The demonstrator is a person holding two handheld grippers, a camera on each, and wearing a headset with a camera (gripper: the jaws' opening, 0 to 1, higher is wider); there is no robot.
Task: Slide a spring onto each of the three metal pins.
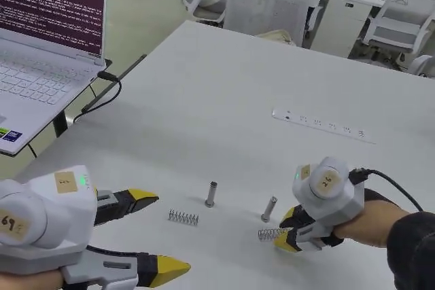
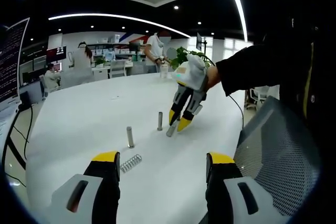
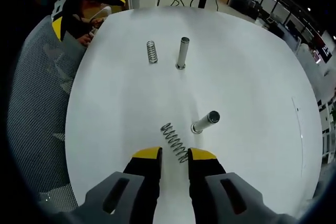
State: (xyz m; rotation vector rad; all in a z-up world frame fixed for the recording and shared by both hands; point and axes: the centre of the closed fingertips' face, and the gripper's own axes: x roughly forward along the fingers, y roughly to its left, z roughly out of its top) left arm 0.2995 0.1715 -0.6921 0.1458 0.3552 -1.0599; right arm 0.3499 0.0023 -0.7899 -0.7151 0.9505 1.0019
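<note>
Two metal pins stand upright on the white table (image 1: 224, 100): one pin (image 1: 211, 193) left, another pin (image 1: 269, 208) right. A loose spring (image 1: 183, 217) lies in front of the left pin. A second spring (image 1: 270, 234) lies by the right pin, its near end between the narrowly parted yellow tips of my right gripper (image 1: 284, 231). In the right gripper view this spring (image 3: 174, 141) runs from the right gripper (image 3: 175, 155) toward the near pin (image 3: 206, 122). My left gripper (image 1: 160, 232) stands wide open at the bottom left, empty; the loose spring (image 2: 131, 162) lies just ahead of it.
An open laptop (image 1: 41, 32) with a black cable (image 1: 109, 93) sits at the far left edge. A white power strip (image 1: 323, 125) lies at the back right. Office chairs (image 1: 262, 11) stand beyond the far edge. A mesh chair (image 2: 278, 150) is close to me.
</note>
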